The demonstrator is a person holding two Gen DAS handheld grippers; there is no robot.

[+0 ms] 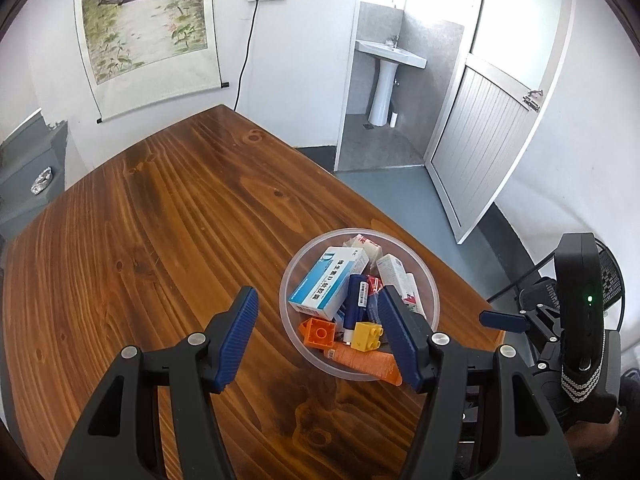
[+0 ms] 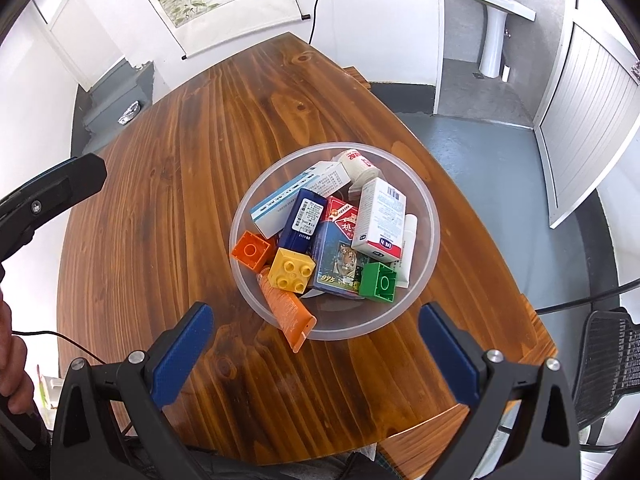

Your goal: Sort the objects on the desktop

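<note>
Wood table; both tongs agape nr bowl.

Broad bare wood across the table to the left of and beyond the bowl, open to any approach. Bowl itself crammed: boxes, yellow brick, green brick and orange brick packed touching, hardly a gap between. Orange tube jutting over the near rim, blocking a low entry from the front.
</note>
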